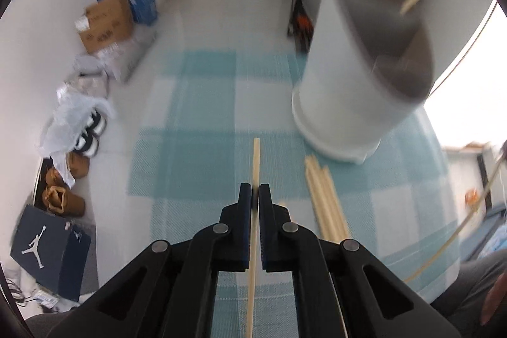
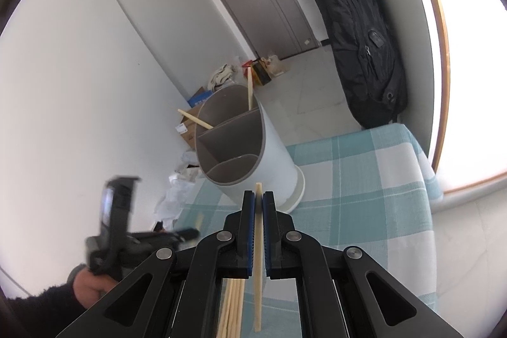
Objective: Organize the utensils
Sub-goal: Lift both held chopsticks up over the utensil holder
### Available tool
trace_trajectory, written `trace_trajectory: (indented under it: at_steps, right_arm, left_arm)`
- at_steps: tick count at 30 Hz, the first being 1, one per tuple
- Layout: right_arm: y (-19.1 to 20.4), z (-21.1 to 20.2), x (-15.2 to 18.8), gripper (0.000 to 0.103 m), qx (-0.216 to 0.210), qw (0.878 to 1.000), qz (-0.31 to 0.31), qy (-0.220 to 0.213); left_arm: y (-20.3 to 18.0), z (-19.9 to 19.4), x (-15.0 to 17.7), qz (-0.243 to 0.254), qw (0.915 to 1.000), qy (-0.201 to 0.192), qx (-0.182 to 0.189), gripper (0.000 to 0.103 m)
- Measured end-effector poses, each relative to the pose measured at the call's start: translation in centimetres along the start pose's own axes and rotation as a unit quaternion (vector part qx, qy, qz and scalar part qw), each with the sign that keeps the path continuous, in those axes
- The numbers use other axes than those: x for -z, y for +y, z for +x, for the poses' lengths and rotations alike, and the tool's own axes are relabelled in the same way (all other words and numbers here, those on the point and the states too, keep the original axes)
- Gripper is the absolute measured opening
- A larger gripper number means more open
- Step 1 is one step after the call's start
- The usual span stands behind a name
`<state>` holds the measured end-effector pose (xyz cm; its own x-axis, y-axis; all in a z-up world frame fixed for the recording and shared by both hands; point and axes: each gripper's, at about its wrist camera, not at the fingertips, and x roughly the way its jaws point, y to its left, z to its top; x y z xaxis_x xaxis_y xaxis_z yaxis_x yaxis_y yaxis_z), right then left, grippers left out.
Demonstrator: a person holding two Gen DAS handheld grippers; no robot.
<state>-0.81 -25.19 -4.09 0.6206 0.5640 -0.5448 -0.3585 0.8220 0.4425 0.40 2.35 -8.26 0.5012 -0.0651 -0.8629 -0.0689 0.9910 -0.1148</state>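
Observation:
My left gripper [image 1: 255, 189] is shut on a pale wooden chopstick [image 1: 256, 160] whose tip sticks out past the fingertips, above the checked tablecloth [image 1: 196, 103]. To its right lie several loose chopsticks [image 1: 326, 198]. The white utensil holder [image 1: 348, 68] with a grey divided inside stands beyond them, blurred. My right gripper [image 2: 259, 197] is shut on another chopstick [image 2: 258, 290], just in front of the holder [image 2: 275, 160]. Two chopsticks [image 2: 250, 87] lean in its far compartment. The left gripper [image 2: 187, 232] shows blurred at lower left, in a person's hand.
The table's left edge drops to a floor with cardboard boxes [image 1: 104, 21], shoes and a dark bag [image 1: 47, 249]. A black backpack [image 2: 364, 37] hangs by the table's far right corner. More loose chopsticks [image 2: 233, 306] lie under the right gripper.

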Motion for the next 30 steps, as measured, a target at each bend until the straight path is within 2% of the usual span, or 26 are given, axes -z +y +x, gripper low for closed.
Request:
trace_trajectory:
  at_steps: [3, 7, 15, 18, 30]
  right_arm:
    - [1.2, -0.1, -0.4, 0.004, 0.004, 1.000, -0.016, -0.012]
    - [2.8, -0.5, -0.6, 0.004, 0.012, 0.999, -0.042, -0.031]
    - [4.6, -0.6, -0.6, 0.004, 0.016, 0.997, -0.058, -0.043]
    - [5.2, -1.0, -0.9, 0.004, 0.024, 0.996, -0.060, -0.055]
    - [7.9, -2.9, -6.3, 0.004, 0.002, 0.993, -0.073, -0.091]
  left_arm:
    - [-0.3, -1.9, -0.2, -0.006, 0.9990, -0.043, 0.010, 0.001]
    - [-0.7, -3.6, -0.4, -0.009, 0.9964, -0.080, 0.027, 0.001]
    - [-0.1, -4.1, -1.4, 0.008, 0.9929, -0.104, 0.057, 0.000]
    - [-0.6, -4.9, -1.6, 0.016, 0.9922, -0.099, 0.074, 0.000]
    - [-2.2, -9.2, -4.8, 0.039, 0.9850, -0.120, 0.118, 0.000]
